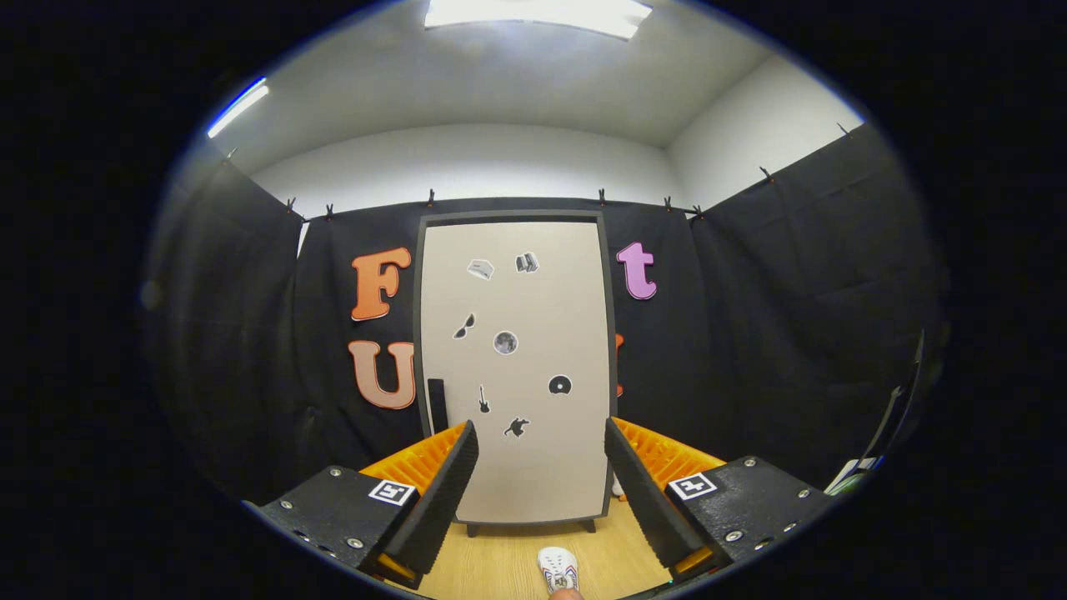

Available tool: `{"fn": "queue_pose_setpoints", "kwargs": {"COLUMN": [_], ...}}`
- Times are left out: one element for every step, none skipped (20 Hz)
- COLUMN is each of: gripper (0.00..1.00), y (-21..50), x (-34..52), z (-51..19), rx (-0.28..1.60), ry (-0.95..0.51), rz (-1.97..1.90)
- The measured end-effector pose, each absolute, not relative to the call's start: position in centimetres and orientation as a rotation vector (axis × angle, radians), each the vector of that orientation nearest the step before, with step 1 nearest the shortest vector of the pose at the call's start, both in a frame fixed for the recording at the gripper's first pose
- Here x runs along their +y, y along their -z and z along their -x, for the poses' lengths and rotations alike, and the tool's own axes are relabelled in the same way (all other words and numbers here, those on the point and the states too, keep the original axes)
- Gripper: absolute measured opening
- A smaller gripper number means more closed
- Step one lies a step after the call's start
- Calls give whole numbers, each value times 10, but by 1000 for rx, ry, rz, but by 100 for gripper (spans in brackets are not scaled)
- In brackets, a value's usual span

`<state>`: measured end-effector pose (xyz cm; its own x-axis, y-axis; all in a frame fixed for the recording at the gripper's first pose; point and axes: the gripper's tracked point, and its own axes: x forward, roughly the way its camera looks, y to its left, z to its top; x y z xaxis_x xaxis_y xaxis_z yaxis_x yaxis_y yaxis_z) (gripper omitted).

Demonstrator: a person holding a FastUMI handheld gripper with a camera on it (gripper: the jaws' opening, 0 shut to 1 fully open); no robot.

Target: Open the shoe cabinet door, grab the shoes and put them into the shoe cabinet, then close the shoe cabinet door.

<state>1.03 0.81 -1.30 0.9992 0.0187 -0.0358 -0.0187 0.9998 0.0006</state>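
Gripper view, looking along my tongs (542, 475), whose two fingers stand wide apart with nothing between them. From left to right: a dark vertical handle (437, 403) sits at the left edge of the shoe cabinet door (533, 467); the door is shut, pale and framed in dark trim, and it carries several small stickers (505, 342). The shoe cabinet (608, 333) stands upright on short feet against the black cloth wall (750, 333), beyond my fingers. On the wooden floor (500, 558), nearer than the cabinet and low between the fingers, lies one white shoe (558, 568) with coloured trim, toe towards the cabinet.
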Motion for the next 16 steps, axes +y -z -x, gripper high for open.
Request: {"fn": "queue_pose_setpoints", "kwargs": {"gripper": [95,95,95,95,95,95,95,95,95,95,95,95,95,95,95,95], "y": [15,17,18,20,22,26,30,33,36,38,43,50,57,64,72,81], "x": [11,15,17,19,22,25,29,33,36,41,49,57,66,76,86,97], "z": [-13,-17,-19,-22,-26,-29,-33,-38,-42,-48,-56,-67,-77,-89,-101,-112], "rx": [37,39,41,42,45,52,60,66,71,75,81,89,98,104,114,128], "ry": [-21,-23,-24,-25,-24,-24,-24,-26,-29,-32,-36,-42,-47,-54,-61,-74], "rz": [-4,-6,-9,-11,-11,-7,-3,-1,-1,-3,-3,1,7,17,26,28]}}
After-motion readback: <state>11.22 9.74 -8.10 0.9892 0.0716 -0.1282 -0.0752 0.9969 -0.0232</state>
